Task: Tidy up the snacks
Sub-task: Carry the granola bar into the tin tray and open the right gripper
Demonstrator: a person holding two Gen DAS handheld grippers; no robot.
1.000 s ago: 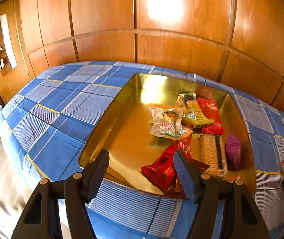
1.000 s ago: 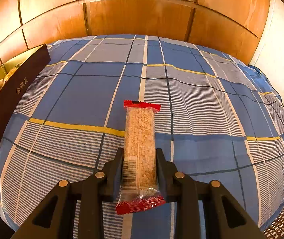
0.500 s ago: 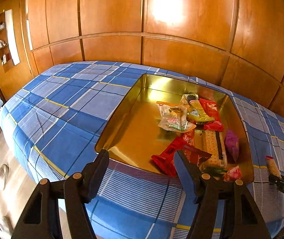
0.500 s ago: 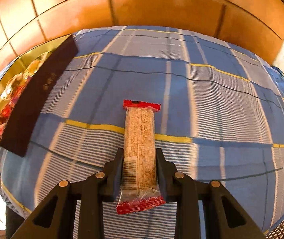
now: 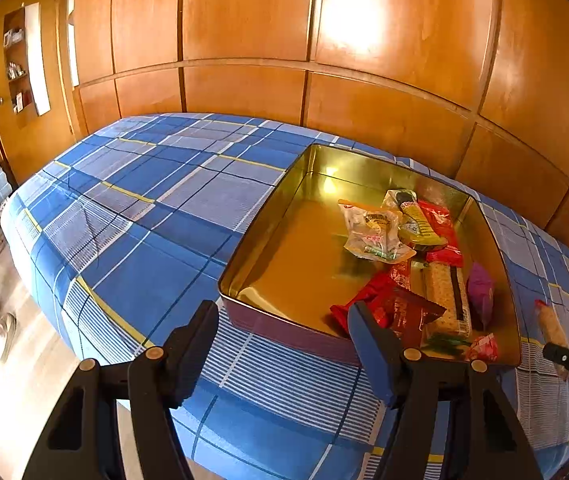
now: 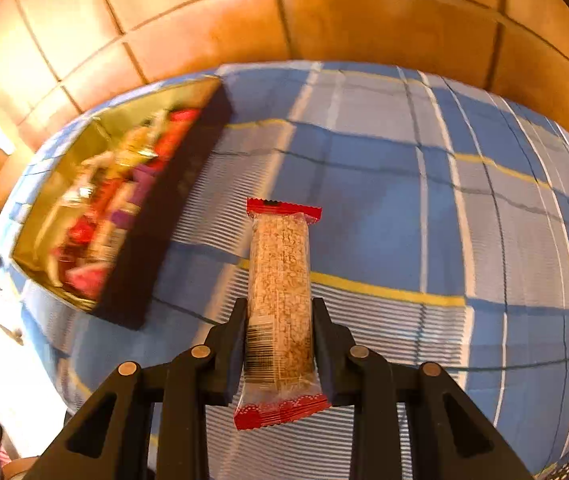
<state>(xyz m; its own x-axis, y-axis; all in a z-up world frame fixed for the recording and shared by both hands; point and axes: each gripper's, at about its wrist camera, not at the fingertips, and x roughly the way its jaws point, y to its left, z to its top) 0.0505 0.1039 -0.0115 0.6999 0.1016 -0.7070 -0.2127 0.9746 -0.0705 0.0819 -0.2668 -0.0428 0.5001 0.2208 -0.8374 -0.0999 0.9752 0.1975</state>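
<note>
On the blue plaid bedcover [image 5: 132,248], the left gripper [image 5: 284,344] hangs with its jaws spread apart and nothing between them, just off the bedcover's near edge and in front of the near wall of the gold tin [image 5: 284,248]. The tin sits toward the right side of the bedcover, close to the wood-panelled wall [image 5: 244,32], and its left half is bare gold metal. The snacks are gathered in its right half: a clear crinkled packet [image 5: 376,234] near the middle, a yellow-green wrapper [image 5: 416,228] and a red packet [image 5: 440,220] toward the far right corner, a dark red packet [image 5: 400,308] at the near wall just beyond the left gripper's right finger, a long biscuit pack [image 5: 446,296] beside it, and a purple packet [image 5: 480,292] against the right wall. Past the tin's right wall, in the right wrist view, the right gripper [image 6: 278,344] is clamped on a grain bar [image 6: 280,280] in a clear wrapper with red crimped ends; the pads press its sides near the barcode end and the rest of the bar sticks forward beyond the fingertips. The bar is held above the bedcover, to the right of the tin's dark outer side and apart from it. That view is blurred over the tin, so its contents read only as patches of colour there.
</note>
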